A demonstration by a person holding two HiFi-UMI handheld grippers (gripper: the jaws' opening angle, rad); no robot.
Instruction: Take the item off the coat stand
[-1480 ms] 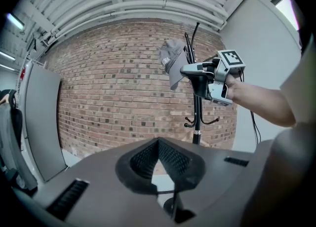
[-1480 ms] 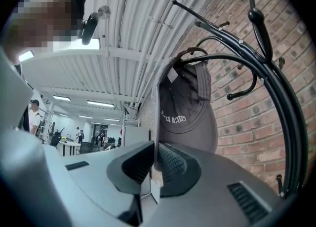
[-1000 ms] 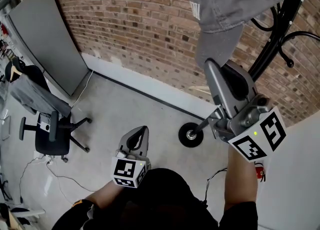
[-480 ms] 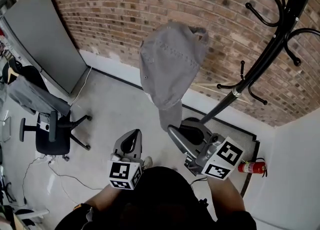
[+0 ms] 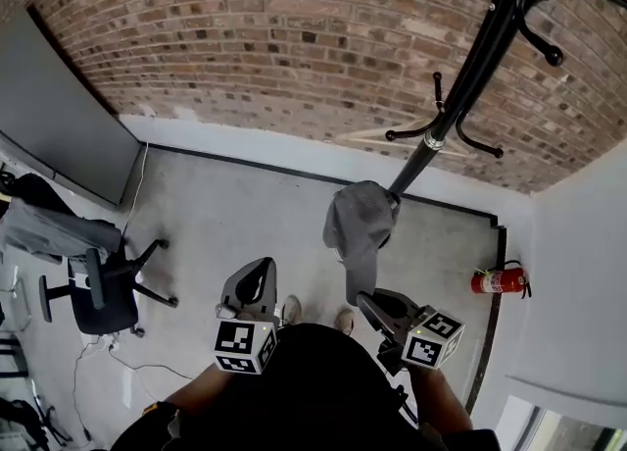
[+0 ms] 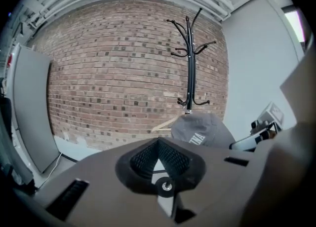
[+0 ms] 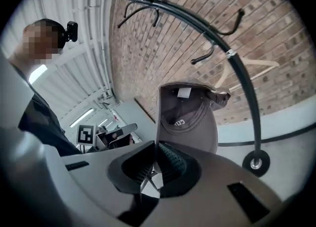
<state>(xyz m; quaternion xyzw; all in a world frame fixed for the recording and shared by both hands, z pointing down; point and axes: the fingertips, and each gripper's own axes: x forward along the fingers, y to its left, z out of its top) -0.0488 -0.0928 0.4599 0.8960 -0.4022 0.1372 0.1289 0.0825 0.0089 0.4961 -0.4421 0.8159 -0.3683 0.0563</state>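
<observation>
Beside the coat stand [image 5: 470,67], the right gripper [image 5: 364,299] pinches the grey cap [image 5: 358,228] by its brim; the left gripper [image 5: 261,271] is closed, empty.

Red brick wall [image 5: 274,37] meets a grey concrete floor [image 5: 225,224] along a white skirting [image 5: 245,150]. Grey panel [image 5: 49,106] at far left, black office chair [image 5: 98,297] near it. White wall [image 5: 578,243] at right, red fire extinguisher [image 5: 498,281] at its foot.

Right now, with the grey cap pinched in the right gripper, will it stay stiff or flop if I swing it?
Likely floppy: the grey cap shows soft cloth folds away from its brim. The brim, pinched by the right gripper, shows a straight edge, so probably stiffer. It seems light, carried by that one edge.
</observation>
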